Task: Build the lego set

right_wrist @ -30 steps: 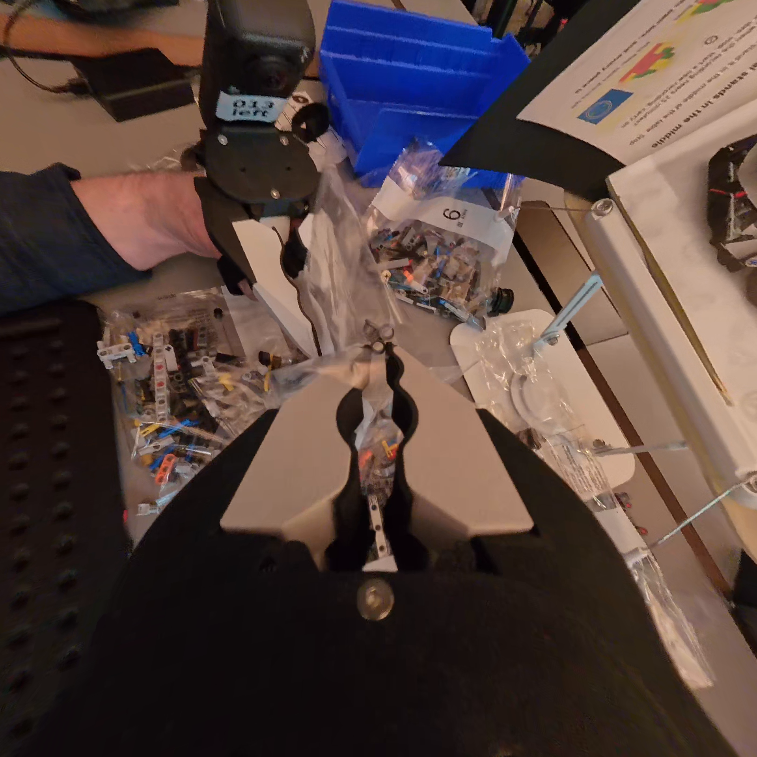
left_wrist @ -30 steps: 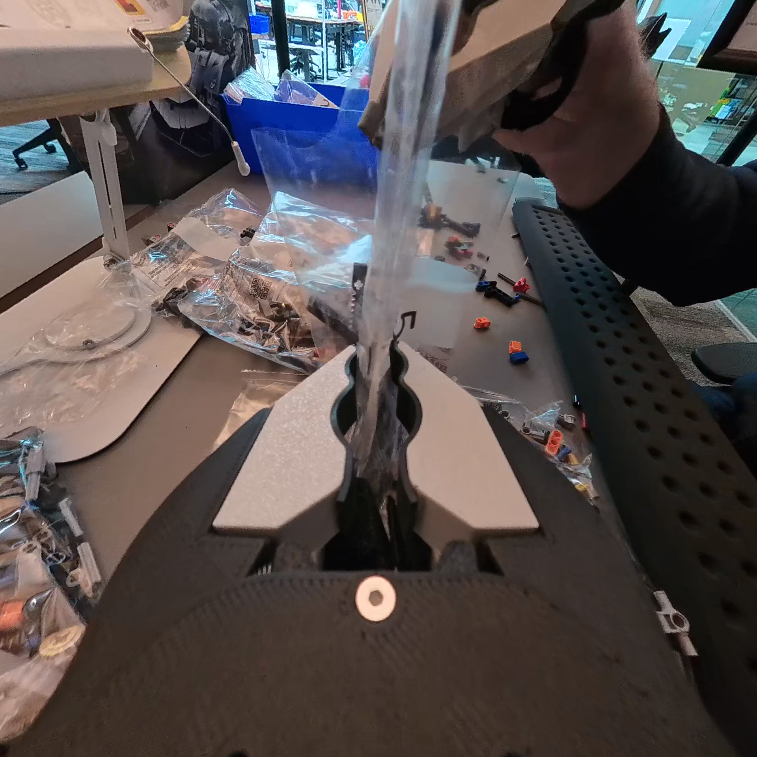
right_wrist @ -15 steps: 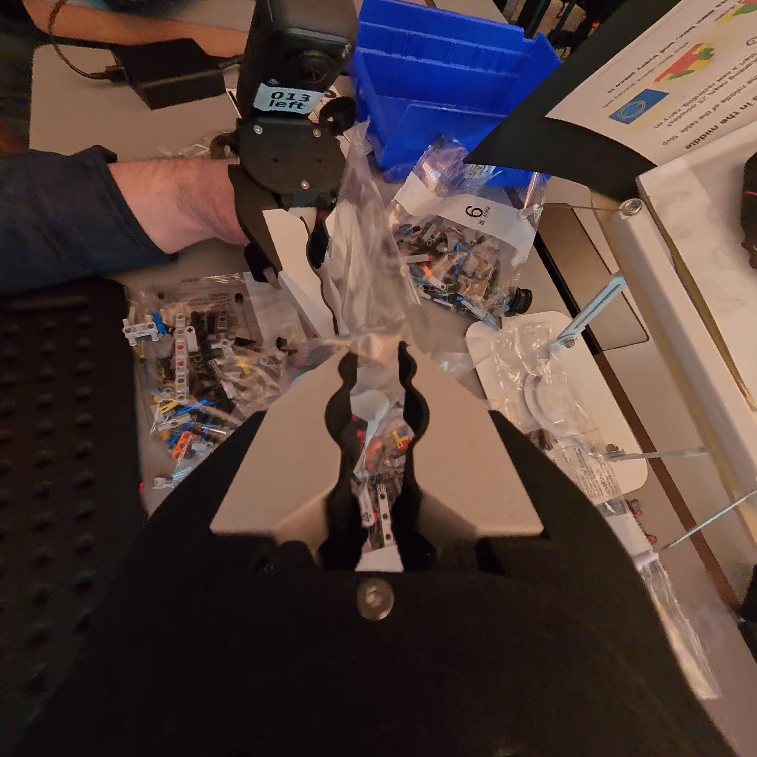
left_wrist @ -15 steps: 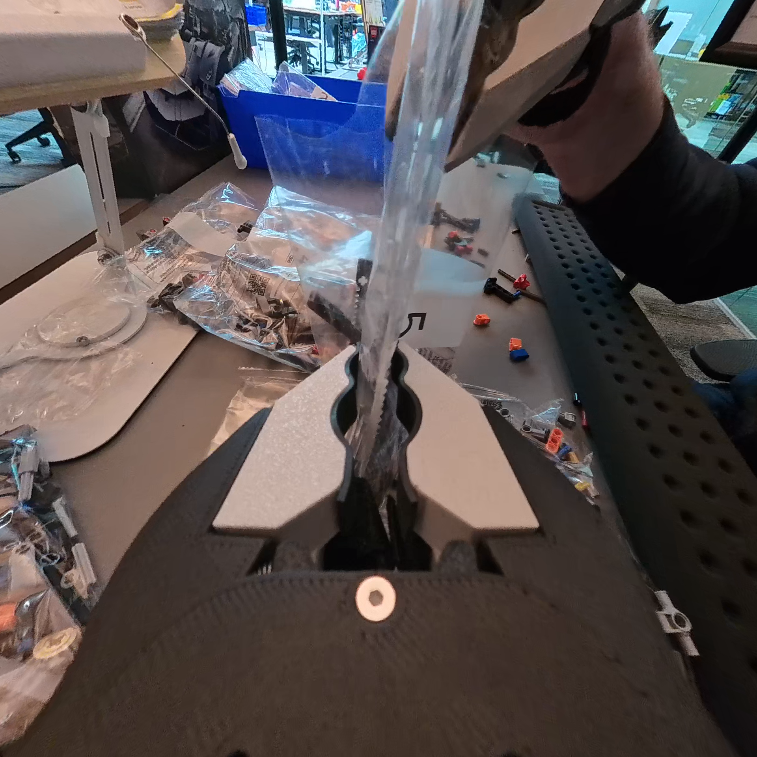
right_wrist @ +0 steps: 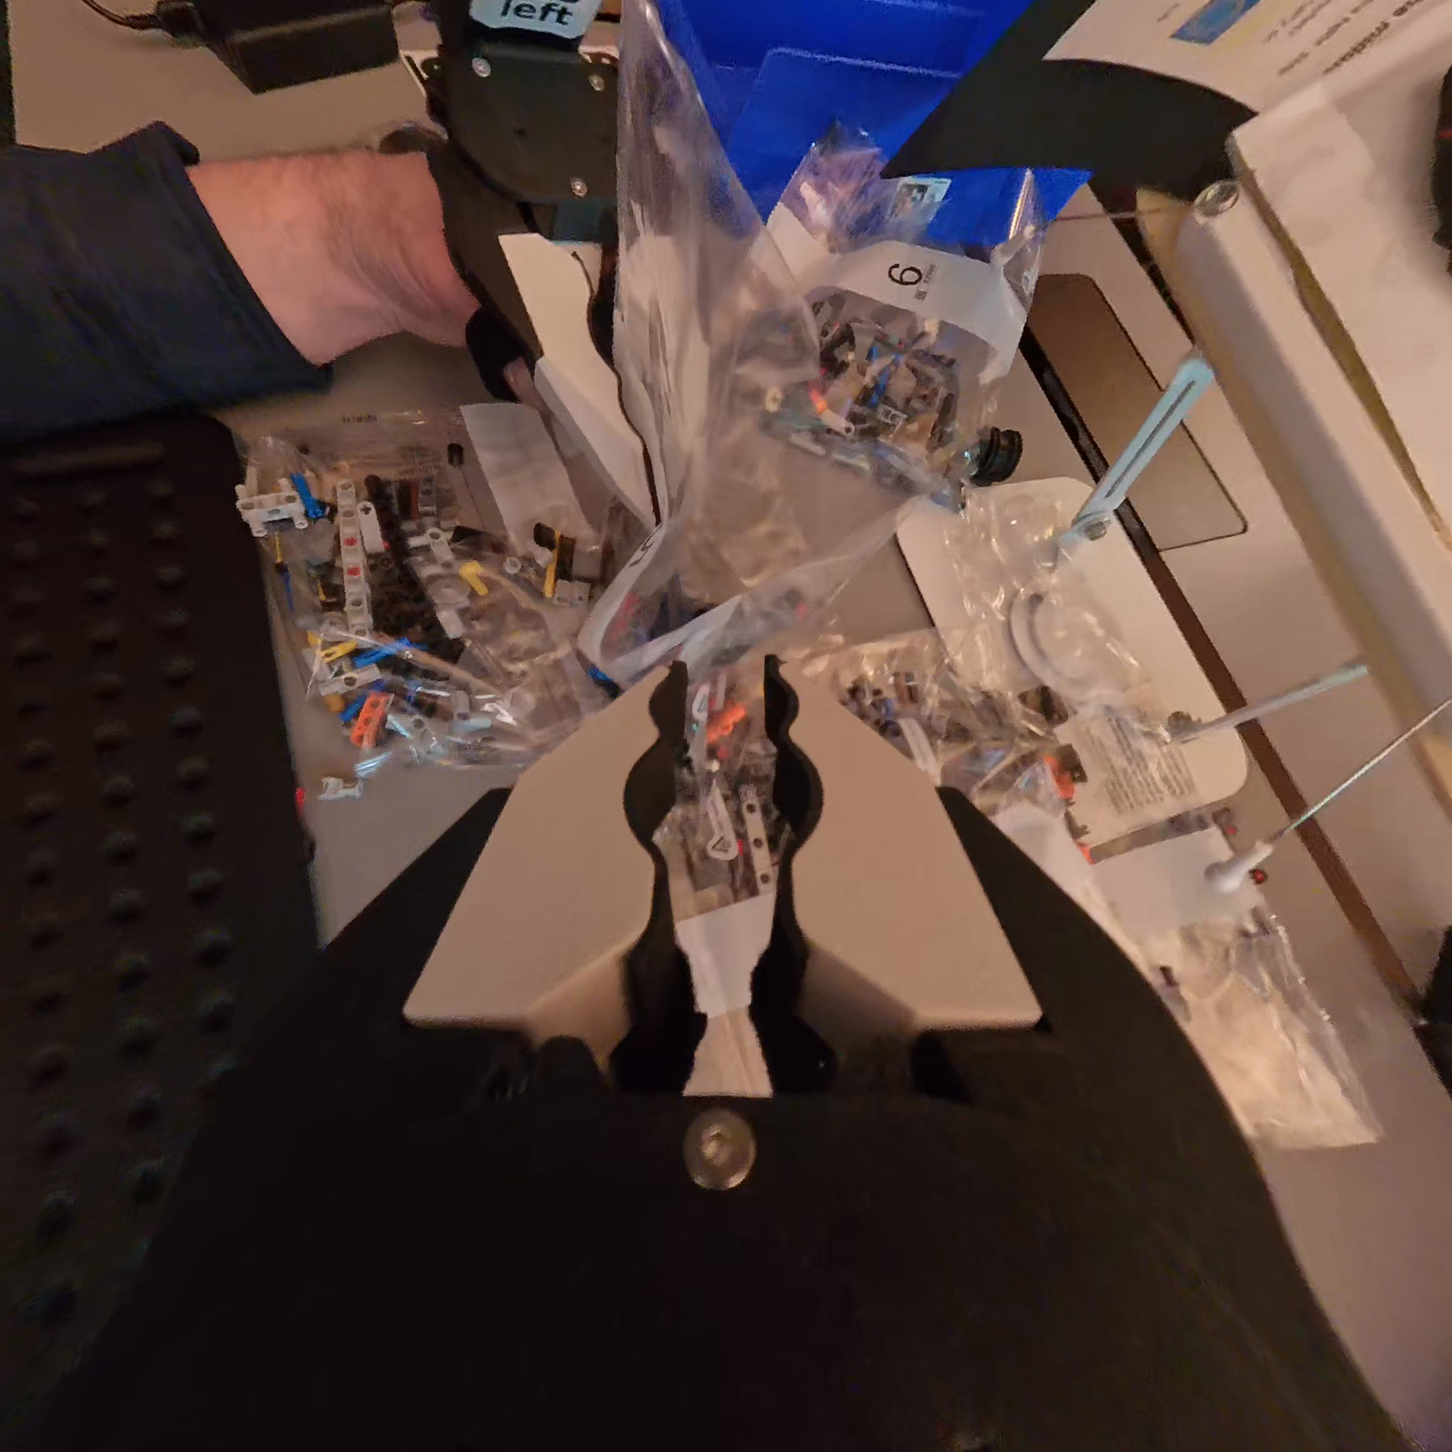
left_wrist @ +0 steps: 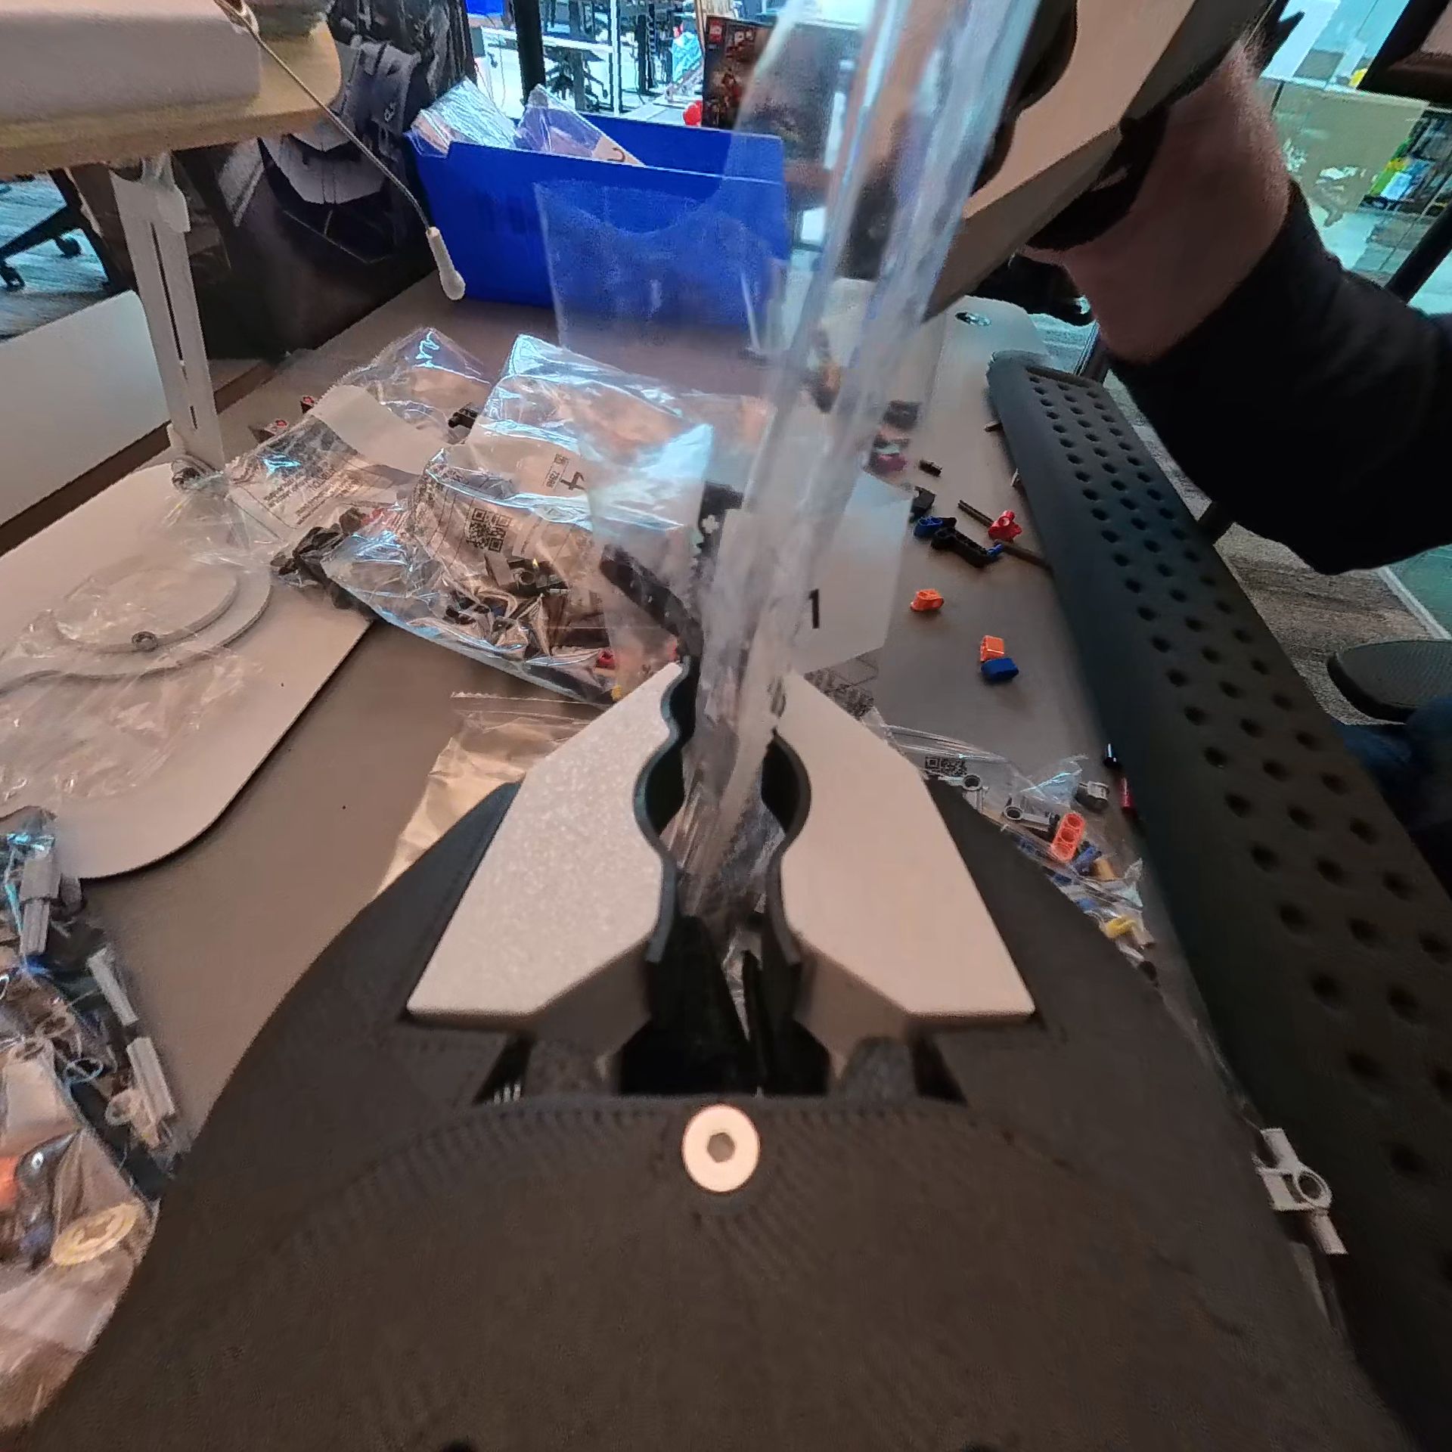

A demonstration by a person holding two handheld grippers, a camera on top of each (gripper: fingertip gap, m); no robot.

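Clear plastic film of the parts bag (left_wrist: 793,503) stands pulled into a taut vertical strip, its lower edge clamped in the left gripper (left_wrist: 731,691). One second ago the right gripper (right_wrist: 723,683) pinched the bag's other end; its fingers now stand parted with nothing between them, and the bag hangs from the left gripper alone. In my judgement the pull to tear the bag open has ended or the hold slipped; whether the seam is open cannot be told. Loose bricks (left_wrist: 994,660), small, hard and glossy, lie on the matte grey table (left_wrist: 259,888). Farther right lies a sealed crinkled bag (right_wrist: 888,377) beside the rigid blue bin (right_wrist: 833,94).
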